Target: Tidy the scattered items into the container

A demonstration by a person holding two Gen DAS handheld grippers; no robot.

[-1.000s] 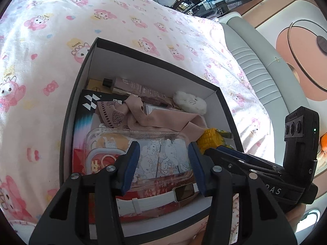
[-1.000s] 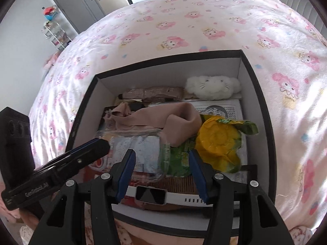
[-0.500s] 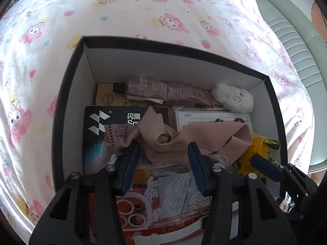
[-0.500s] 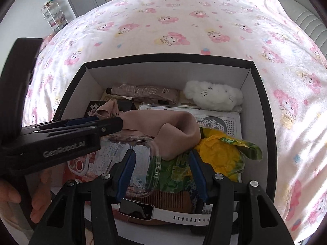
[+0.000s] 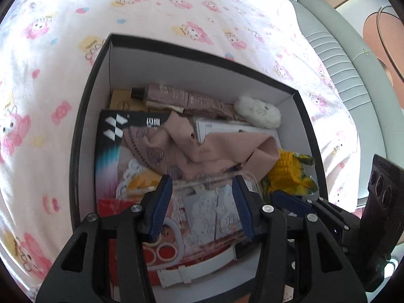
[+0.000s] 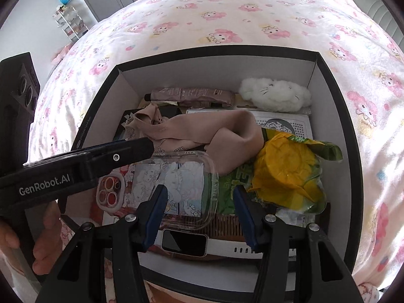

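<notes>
A black box with white inner walls (image 5: 101, 75) (image 6: 335, 96) sits on the bed, full of items: a pink cloth (image 5: 202, 149) (image 6: 202, 131), a white plush (image 5: 257, 111) (image 6: 275, 96), a brown tube (image 5: 186, 98) (image 6: 192, 93), a yellow snack pack (image 5: 290, 171) (image 6: 285, 169), a clear phone case (image 5: 217, 214) (image 6: 176, 184) and a white-strapped watch (image 5: 202, 267) (image 6: 184, 245). My left gripper (image 5: 202, 197) hovers open over the phone case, holding nothing. My right gripper (image 6: 200, 202) hangs open above the case and snack pack, also empty.
The box rests on a pink cartoon-print bedspread (image 5: 176, 12) (image 6: 227, 12). A grey padded bed edge (image 5: 341, 58) runs along the right. A shelf rack (image 6: 68, 20) and cabinets stand beyond the bed. A hand (image 6: 43, 240) holds the left tool.
The left gripper swung over the box, first toward the far wall, then back a little and rightward. The right gripper's view barely shifted. Neither jaw opening changed.
</notes>
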